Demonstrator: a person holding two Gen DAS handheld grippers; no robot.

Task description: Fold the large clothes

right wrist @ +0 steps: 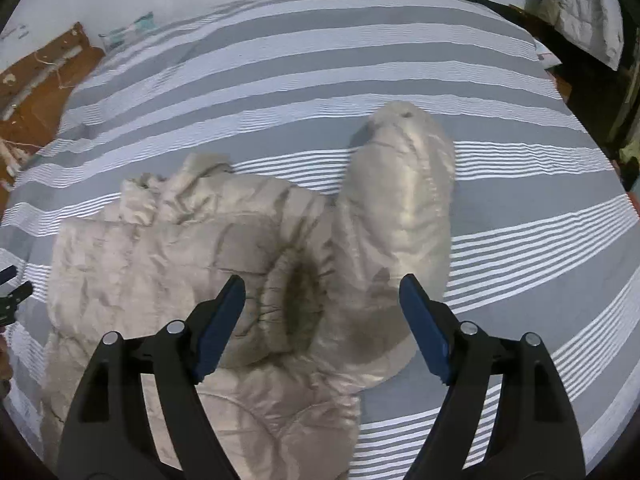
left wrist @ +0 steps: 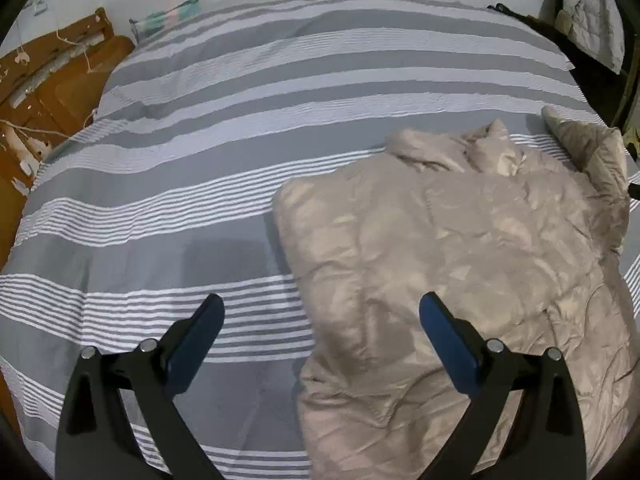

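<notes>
A beige puffy jacket [left wrist: 460,248] lies on a bed with a grey and white striped cover [left wrist: 240,120]. My left gripper [left wrist: 322,310] is open above the jacket's left edge, nothing between its blue pads. In the right wrist view the jacket [right wrist: 160,248] is spread at the left, and one sleeve [right wrist: 404,192] stretches away toward the far side of the bed. The sleeve's dark cuff opening [right wrist: 298,300] faces the camera. My right gripper [right wrist: 322,290] hangs open over that cuff and holds nothing. The left gripper's tip [right wrist: 14,292] shows at the left edge.
A brown wooden headboard or cabinet [left wrist: 48,92] with cords stands at the far left of the bed. A white quilted garment [left wrist: 592,16] hangs at the top right beside dark furniture. A white wall runs behind the bed cover [right wrist: 280,60].
</notes>
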